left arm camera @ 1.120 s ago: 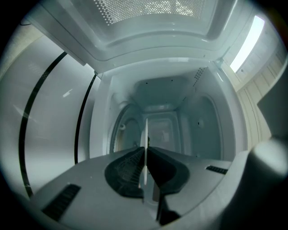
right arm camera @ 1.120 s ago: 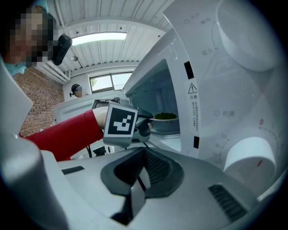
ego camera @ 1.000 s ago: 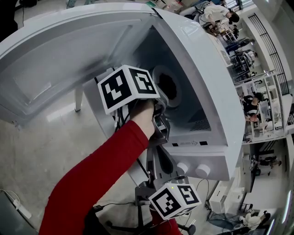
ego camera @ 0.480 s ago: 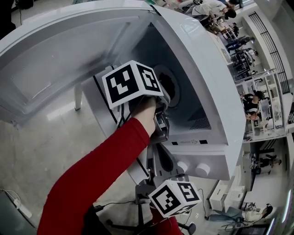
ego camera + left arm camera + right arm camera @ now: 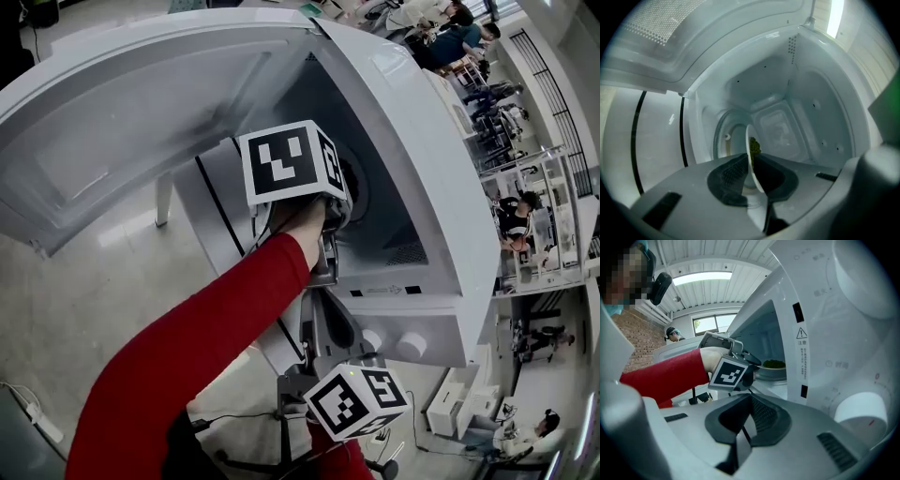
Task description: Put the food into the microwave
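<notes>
My head camera looks steeply down, close over the open microwave (image 5: 422, 159) and both tongs. The camera on my left tongs (image 5: 752, 158) stares into the cavity — very near; the one on my right tongs (image 5: 751, 398) sits outside, facing that same opening.

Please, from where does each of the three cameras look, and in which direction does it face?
Left gripper view: rides the left gripper, facing into the microwave; its jaws, just opened further, flank the bowl rim.
Right gripper view: rides the right gripper outside, facing the microwave's front; jaws together.
Head view: above, facing steeply down; red sleeve, both grippers.
Shared: both gripper views show the bowl.
</notes>
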`<state>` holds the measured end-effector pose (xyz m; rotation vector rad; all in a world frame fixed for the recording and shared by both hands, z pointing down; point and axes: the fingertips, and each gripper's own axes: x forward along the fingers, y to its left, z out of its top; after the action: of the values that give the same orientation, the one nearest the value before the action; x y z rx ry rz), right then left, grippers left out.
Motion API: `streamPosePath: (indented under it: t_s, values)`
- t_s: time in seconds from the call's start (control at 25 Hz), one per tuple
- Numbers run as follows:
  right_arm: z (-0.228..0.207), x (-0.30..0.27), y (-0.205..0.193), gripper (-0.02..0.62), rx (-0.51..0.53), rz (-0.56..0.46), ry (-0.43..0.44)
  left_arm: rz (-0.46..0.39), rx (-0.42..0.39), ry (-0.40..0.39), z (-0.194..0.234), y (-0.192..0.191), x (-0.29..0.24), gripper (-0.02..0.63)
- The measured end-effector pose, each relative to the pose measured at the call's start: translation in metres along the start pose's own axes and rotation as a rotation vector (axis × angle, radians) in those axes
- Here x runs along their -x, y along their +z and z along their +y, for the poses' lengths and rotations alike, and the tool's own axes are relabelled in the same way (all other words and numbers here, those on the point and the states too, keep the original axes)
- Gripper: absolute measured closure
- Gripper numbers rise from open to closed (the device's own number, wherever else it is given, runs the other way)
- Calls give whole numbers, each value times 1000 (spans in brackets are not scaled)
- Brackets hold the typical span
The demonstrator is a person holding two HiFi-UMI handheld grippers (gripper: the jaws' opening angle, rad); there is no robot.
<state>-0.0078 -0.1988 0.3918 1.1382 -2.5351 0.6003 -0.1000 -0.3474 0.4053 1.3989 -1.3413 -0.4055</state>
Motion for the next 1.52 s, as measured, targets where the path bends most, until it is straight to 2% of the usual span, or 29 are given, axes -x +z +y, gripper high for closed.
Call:
streamPosePath:
  t_s: [0.08,0.24,0.4,0.56,0.68,1.52]
  values:
    - [2,0,0,581,2,0,5,-4,-51,15,-1,1,0,557]
    - [5,-4,-4,581,10,5,9,-60,-137,-11,-6,15,-6,551]
    - [5,-5,-5,581,13,9,8,-65,-199,44,0,16,-5,543]
    - [4,-4,-5,581,13,13,10,-5,-250,79,0,4,-6,531]
    - [4,-4,-5,581,14,11,11,2,-307,106,1,5,-7,525]
    - [-2,-1,-9,581,13,29,11,-18,-514,171,1,11,-11,497]
